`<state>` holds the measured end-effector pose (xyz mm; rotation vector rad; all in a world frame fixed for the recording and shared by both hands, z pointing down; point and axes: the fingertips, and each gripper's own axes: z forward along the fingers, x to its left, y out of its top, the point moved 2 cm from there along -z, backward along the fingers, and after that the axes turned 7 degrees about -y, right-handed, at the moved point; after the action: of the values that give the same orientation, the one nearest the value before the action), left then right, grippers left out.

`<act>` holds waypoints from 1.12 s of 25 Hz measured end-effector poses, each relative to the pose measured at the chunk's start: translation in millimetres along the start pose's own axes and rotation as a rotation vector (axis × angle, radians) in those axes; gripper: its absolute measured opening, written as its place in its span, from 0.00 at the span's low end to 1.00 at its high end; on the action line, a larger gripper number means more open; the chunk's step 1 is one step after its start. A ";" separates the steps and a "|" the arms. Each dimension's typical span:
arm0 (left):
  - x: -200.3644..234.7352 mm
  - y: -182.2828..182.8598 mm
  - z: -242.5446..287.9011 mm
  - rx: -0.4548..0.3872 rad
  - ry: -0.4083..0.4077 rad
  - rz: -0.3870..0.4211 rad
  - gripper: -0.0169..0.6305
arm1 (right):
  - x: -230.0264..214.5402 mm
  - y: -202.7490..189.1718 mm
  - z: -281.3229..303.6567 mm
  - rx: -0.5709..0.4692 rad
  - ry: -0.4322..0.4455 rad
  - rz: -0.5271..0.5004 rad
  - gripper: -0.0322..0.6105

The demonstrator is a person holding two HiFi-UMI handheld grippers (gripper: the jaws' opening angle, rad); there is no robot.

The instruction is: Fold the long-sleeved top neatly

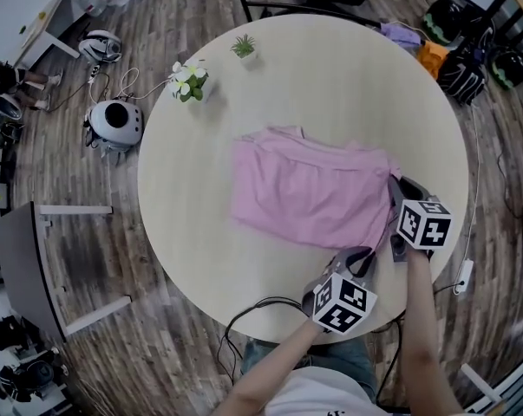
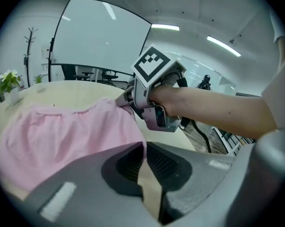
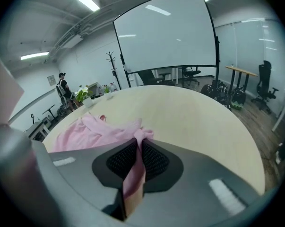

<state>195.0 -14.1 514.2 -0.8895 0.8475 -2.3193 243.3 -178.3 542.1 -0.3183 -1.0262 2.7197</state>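
The pink long-sleeved top (image 1: 309, 193) lies partly folded in the middle of the round table (image 1: 330, 76). My left gripper (image 1: 358, 256) is at the garment's near right corner, and in the left gripper view the jaws (image 2: 143, 148) are shut on the top's edge (image 2: 62, 136). My right gripper (image 1: 393, 185) is at the top's right edge. In the right gripper view a pinch of pink cloth (image 3: 95, 131) runs between the pads of the right gripper (image 3: 138, 143). The left gripper view also shows the right gripper (image 2: 121, 100) holding the far corner.
A small white flower pot (image 1: 190, 81) and a little green plant (image 1: 243, 47) stand at the table's far left. A black cable (image 1: 261, 306) crosses the near edge. Bags (image 1: 460, 68) lie on the floor at the back right and a round white device (image 1: 115, 121) at the left.
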 end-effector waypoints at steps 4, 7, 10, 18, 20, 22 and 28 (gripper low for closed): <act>9.0 17.4 -36.4 -0.077 0.017 0.008 0.07 | 17.2 22.7 -15.9 -0.040 0.002 0.032 0.15; 23.6 28.1 -67.8 -0.135 0.040 0.010 0.07 | 36.6 41.3 -24.0 -0.070 0.009 0.051 0.15; 41.2 36.6 -100.7 -0.188 0.072 0.008 0.07 | 60.5 59.6 -28.2 -0.097 0.030 0.067 0.15; 92.0 46.5 -178.5 -0.300 0.170 0.000 0.07 | 144.9 108.8 -23.5 -0.158 0.082 0.018 0.15; 105.2 44.9 -195.6 -0.322 0.197 -0.014 0.07 | 167.9 118.6 -19.4 -0.166 0.100 0.003 0.15; 119.3 39.5 -209.3 -0.332 0.218 -0.036 0.07 | 189.3 124.1 -12.6 -0.166 0.115 -0.012 0.15; 156.5 8.5 -230.5 -0.328 0.246 -0.139 0.07 | 242.7 116.2 18.0 -0.116 0.119 -0.119 0.15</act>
<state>-71.2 -35.8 434.8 -0.8250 1.3386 -2.4875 -7.5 -207.6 447.4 -0.4198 -1.1335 2.5090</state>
